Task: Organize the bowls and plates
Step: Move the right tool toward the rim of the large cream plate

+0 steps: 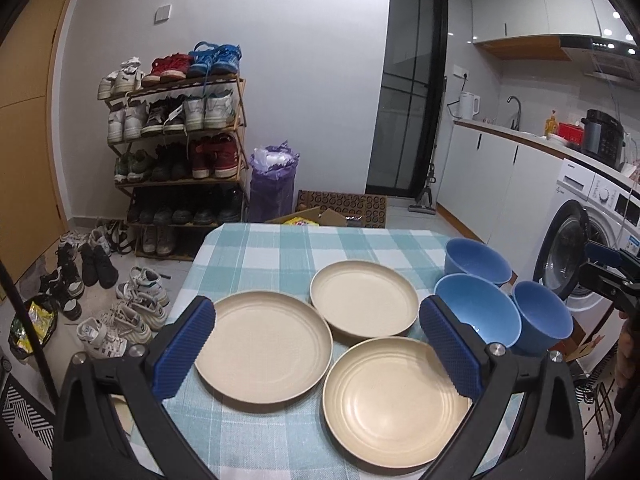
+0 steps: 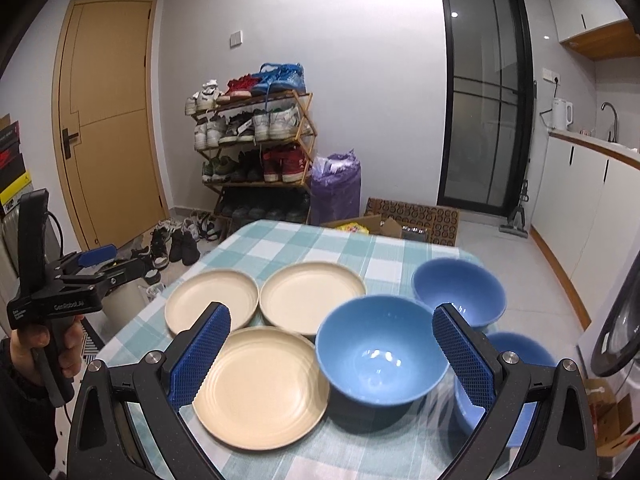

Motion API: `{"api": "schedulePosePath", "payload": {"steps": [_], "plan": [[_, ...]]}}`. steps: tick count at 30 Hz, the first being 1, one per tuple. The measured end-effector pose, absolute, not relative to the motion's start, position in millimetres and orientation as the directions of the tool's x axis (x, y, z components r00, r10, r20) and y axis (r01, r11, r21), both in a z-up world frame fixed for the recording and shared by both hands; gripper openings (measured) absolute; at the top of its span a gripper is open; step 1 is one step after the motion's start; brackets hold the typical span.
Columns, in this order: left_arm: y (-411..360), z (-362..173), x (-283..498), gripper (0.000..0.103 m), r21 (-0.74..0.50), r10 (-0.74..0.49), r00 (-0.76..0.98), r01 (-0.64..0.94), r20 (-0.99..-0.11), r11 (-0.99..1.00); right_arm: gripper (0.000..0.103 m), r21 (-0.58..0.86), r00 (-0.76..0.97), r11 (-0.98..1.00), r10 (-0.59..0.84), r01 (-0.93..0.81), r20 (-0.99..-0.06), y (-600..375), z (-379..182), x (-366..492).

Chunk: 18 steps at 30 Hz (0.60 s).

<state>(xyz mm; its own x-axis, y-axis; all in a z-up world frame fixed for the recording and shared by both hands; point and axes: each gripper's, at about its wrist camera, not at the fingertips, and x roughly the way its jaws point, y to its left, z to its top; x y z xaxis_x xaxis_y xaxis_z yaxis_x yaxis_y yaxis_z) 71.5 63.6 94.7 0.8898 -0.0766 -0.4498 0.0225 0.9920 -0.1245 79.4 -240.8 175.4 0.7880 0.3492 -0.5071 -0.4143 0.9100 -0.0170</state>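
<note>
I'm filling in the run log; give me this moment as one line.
stage: start, nothing stacked | left gripper: open, above plates | right gripper: open, above bowls | table: three plates, three bowls

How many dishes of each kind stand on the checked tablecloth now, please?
Round beige shallow plates: 3, at and.
Round blue deep bowls: 3, at and.
Total: 6 dishes. None are stacked, and both grippers are open and hold nothing.
</note>
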Motion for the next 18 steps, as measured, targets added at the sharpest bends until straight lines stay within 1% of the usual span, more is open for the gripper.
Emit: {"api": "schedulePosePath", "payload": {"steps": [4,13,18], "plan": [[61,111,80,0.102,-0.094,-0.059,0.901,0.021,-0.429,0.995,0.103,-0.029,0.795,0.907,0.352,-0.42,-0.494,-238,197,86],[60,137,109,0.102,-0.112,-0.077,0.912,0.035,-0.404,0.993,0.103,-0.059,0.793,0.899,0.351,-0.435,-0.497,-225,232,111],[60,134,127,0.102,-0.101,-0.076,0.902,0.036,-0.424,0.994,0.103,-0.051,0.767,0.888,0.365,-0.457,-0.527,-217,240,134]]}}
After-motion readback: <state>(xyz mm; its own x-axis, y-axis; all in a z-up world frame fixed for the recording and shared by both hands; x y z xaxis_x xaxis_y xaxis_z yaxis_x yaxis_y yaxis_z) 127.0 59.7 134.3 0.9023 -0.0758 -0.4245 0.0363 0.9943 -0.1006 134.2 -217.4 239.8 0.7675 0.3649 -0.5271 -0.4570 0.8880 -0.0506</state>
